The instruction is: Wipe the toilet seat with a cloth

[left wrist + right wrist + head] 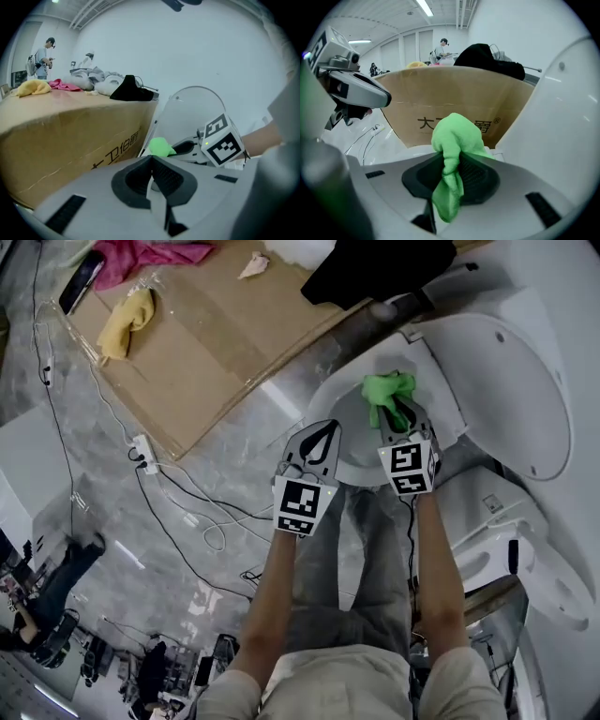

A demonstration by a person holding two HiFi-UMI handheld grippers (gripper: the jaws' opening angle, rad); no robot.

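A green cloth (388,393) is bunched over the far part of the white toilet seat (330,397), and my right gripper (397,412) is shut on it. In the right gripper view the green cloth (452,154) hangs from the closed jaws of the right gripper (451,172). My left gripper (322,435) is shut and holds nothing, hovering above the seat's left rim beside the right one. From the left gripper view the left gripper (152,171) shows its jaws pressed together, with the green cloth (161,147) and the right gripper (187,148) beyond.
The raised toilet lid (511,381) stands to the right. A cardboard box (178,338) sits to the left, with yellow (127,322) and pink (145,256) cloths and a black garment (375,268) on it. Cables and a power strip (145,454) lie on the marble floor.
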